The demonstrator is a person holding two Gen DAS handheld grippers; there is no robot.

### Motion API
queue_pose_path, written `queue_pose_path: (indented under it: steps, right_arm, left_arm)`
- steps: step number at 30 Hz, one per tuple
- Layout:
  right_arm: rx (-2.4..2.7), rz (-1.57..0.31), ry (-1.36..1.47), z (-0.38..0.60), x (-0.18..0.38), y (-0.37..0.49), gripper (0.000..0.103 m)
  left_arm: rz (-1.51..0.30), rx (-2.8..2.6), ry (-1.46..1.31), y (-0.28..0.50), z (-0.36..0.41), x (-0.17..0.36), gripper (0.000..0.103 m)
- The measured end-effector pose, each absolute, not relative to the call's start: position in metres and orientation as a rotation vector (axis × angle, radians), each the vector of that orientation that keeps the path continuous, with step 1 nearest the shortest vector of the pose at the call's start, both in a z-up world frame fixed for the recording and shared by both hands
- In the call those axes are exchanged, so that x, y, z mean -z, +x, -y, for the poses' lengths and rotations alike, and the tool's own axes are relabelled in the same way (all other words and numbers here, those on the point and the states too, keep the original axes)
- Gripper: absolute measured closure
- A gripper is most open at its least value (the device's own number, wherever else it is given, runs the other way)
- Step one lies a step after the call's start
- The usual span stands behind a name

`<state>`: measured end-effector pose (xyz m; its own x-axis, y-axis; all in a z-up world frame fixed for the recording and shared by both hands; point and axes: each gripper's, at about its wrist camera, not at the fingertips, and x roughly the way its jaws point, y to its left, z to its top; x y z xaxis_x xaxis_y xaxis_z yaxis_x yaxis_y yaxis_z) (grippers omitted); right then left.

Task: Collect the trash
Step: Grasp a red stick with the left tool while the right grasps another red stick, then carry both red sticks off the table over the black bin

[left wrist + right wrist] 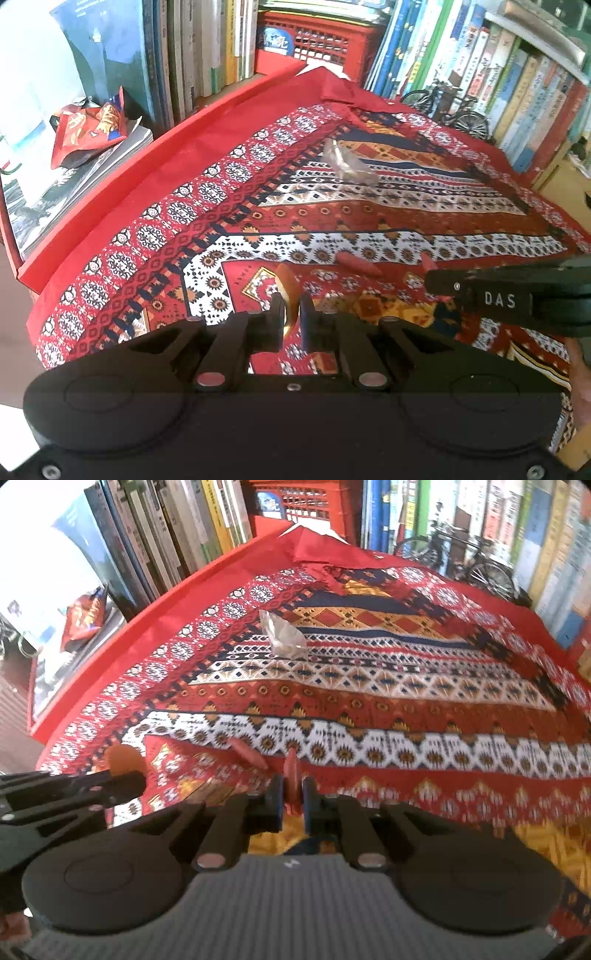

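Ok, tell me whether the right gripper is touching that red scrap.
Touching. The right wrist view shows the right gripper shut on the red scrap.

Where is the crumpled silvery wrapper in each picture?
Left wrist view: the crumpled silvery wrapper lies on the patterned cloth, above and right of centre.
Right wrist view: the wrapper lies left of centre, in the upper part.
Shared landmark: the red crate among the books at the top.

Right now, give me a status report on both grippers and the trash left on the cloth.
Left gripper shut on orange scrap. Right gripper shut on red scrap. Another red piece and crumpled clear wrapper lie loose on patterned cloth. Nothing in the way.
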<state>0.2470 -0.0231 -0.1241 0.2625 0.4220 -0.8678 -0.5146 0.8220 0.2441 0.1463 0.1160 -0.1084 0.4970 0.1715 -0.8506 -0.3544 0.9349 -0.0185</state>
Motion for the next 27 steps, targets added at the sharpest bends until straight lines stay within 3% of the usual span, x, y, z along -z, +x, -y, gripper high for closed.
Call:
queue_pose_path:
  steps: [27]
  right_arm:
    - [-0.586, -1.117, -0.018, 0.044, 0.058, 0.065, 0.089]
  left_arm:
    - [-0.975, -0.24, -0.231, -0.033, -0.099, 0.053, 0.095]
